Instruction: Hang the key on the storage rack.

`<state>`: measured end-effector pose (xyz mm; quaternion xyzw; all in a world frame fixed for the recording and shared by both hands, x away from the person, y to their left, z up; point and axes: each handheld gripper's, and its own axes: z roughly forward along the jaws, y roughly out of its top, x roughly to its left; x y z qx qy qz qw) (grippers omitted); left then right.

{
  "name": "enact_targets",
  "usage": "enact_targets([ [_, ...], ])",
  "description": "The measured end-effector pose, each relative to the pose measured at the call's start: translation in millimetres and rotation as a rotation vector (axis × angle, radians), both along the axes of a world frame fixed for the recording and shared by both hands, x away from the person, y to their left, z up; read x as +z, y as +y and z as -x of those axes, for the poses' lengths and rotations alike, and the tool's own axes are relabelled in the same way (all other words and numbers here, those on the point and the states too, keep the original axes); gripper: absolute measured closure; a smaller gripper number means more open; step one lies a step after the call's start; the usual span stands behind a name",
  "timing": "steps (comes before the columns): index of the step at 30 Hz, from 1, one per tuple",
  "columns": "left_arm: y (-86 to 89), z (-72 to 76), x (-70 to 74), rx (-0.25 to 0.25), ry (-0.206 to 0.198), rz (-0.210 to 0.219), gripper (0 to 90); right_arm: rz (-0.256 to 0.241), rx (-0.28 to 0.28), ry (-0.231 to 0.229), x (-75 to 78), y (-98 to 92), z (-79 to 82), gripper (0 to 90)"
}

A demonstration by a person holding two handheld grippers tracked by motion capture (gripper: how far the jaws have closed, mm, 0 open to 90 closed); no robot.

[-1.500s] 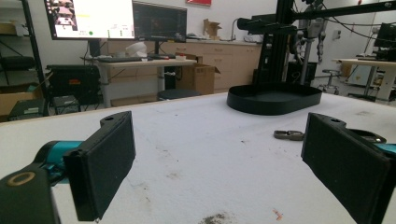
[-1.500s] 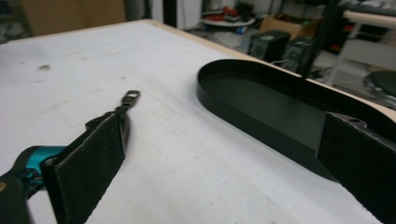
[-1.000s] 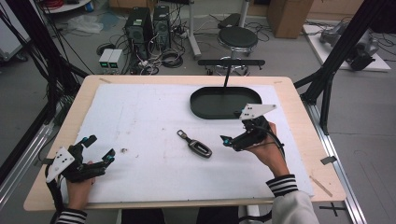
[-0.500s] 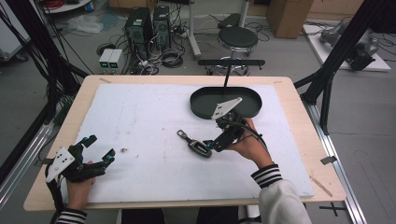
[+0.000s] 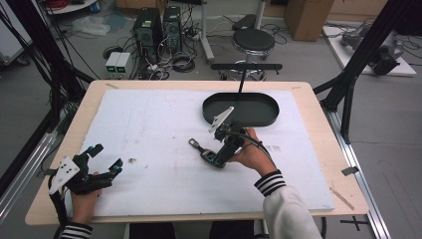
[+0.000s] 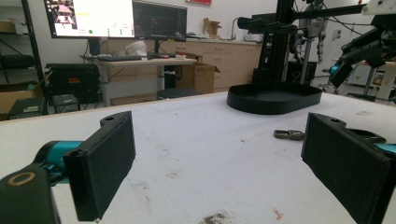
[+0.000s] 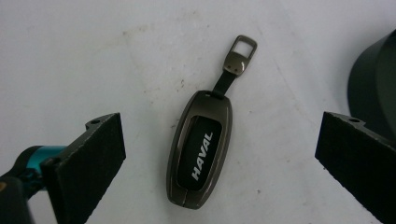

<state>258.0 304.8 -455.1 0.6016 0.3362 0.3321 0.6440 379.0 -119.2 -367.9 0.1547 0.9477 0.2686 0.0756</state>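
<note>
A car key is lying flat on the white mat near the middle of the table, at about seven o'clock from the black oval tray. It is showing a rounded, dark metallic shell with a glossy black window reading "HAVAL" in white letters, and a short strap is running from its narrow end to a small rectangular metal loop, pointing toward one o'clock in the right gripper view. The right gripper is hovering right over the key, its jaws standing wide apart on either side of the key without touching it. The left gripper is sitting at the table's seven o'clock corner, well apart from the key, its jaws also spread open and holding nothing.
</note>
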Motion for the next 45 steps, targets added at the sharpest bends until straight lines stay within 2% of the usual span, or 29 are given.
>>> enact_targets([
  [4,-0.2,0.0,0.0,0.001,-0.001,0.000,10.3,0.025,0.002,0.018,-4.1,3.5,-1.0,2.6],
  [6,-0.3,0.1,-0.1,0.001,-0.002,0.000,10.3,0.043,0.010,0.042,-7.5,5.7,-3.2,3.9],
  [13,-0.1,-0.1,0.0,0.000,0.000,0.001,10.3,0.078,0.001,0.063,-12.9,10.1,-6.7,3.9],
  [16,-0.2,0.0,0.0,0.001,-0.001,0.000,10.2,0.102,0.007,0.075,-17.1,12.8,-7.9,3.9],
  [17,-0.2,0.0,0.0,0.001,-0.001,0.001,10.3,0.127,0.020,0.081,-20.1,14.5,-8.5,3.9],
  [19,-0.1,0.0,0.0,0.000,0.000,0.001,10.3,0.138,0.018,0.088,-21.5,15.4,-8.4,3.9],
  [20,-0.2,-0.1,0.0,0.001,-0.001,0.001,10.3,0.161,0.019,0.093,-24.2,16.6,-9.2,4.0],
  [24,-0.2,-0.1,0.0,0.001,-0.001,0.001,10.3,0.181,0.014,0.117,-28.4,19.9,-10.4,4.9],
  [26,-0.2,-0.1,-0.1,0.001,-0.001,0.002,10.2,0.202,0.004,0.116,-29.0,21.6,-10.9,6.9],
  [28,-0.1,0.0,0.0,0.001,0.000,0.001,10.2,0.217,-0.003,0.125,-29.5,23.5,-11.7,15.0],
  [32,-0.1,-0.1,0.0,0.001,0.001,0.004,10.3,0.232,-0.009,0.135,-30.2,26.7,-12.8,16.1],
  [37,0.0,-0.1,0.0,0.001,0.002,0.004,10.3,0.254,-0.027,0.168,-32.1,33.0,-13.2,21.0],
  [45,0.1,-0.2,0.0,0.001,0.002,0.003,10.3,0.291,-0.035,0.175,-34.4,37.8,-14.2,28.8],
])
